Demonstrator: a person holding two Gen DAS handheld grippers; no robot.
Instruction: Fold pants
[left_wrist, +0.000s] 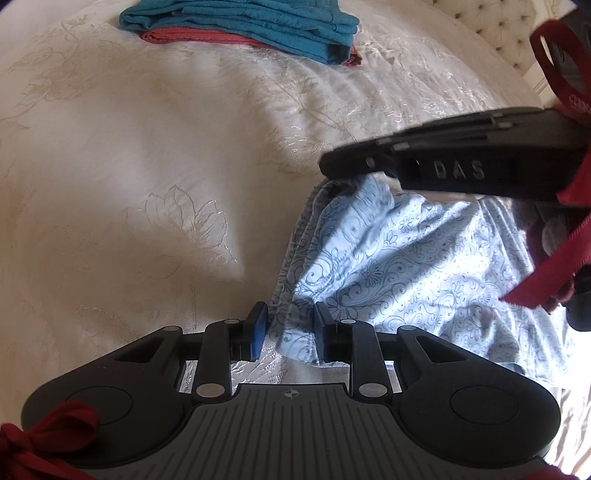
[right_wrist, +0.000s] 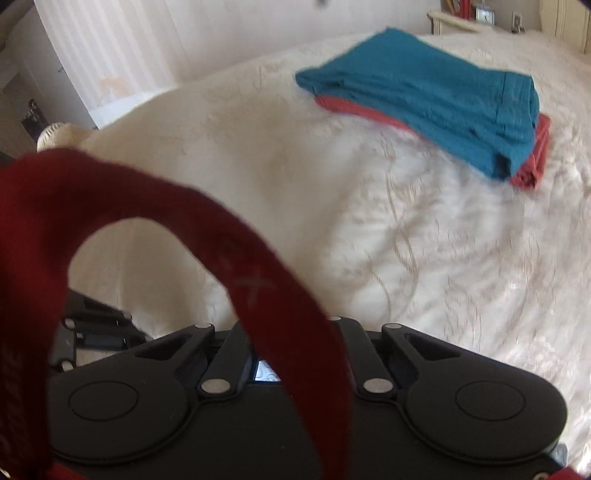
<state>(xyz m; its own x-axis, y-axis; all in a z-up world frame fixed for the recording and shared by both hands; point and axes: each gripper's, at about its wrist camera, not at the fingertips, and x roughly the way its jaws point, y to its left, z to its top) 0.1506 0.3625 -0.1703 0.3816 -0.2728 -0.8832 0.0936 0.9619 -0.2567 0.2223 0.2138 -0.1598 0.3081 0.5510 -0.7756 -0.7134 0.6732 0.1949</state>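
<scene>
Light blue pants with a dark floral print (left_wrist: 406, 266) lie bunched on the bed at the right of the left wrist view. My left gripper (left_wrist: 290, 330) is shut on their folded edge, which runs between its blue pads (left_wrist: 256, 332). From there the edge stretches up to my right gripper (left_wrist: 334, 166), seen side-on with its jaws together and cloth gathered under its tip. In the right wrist view a red strap (right_wrist: 258, 280) hides that gripper's fingertips. Only a sliver of the blue cloth (right_wrist: 264, 369) shows behind it.
A folded teal garment (left_wrist: 258, 26) (right_wrist: 424, 99) rests on a folded red one (left_wrist: 184, 36) (right_wrist: 532, 162) farther up the cream embroidered bedspread (left_wrist: 129, 166). A tufted headboard (left_wrist: 491, 22) stands at the far right. A nightstand with a clock (right_wrist: 484, 14) stands beyond the bed.
</scene>
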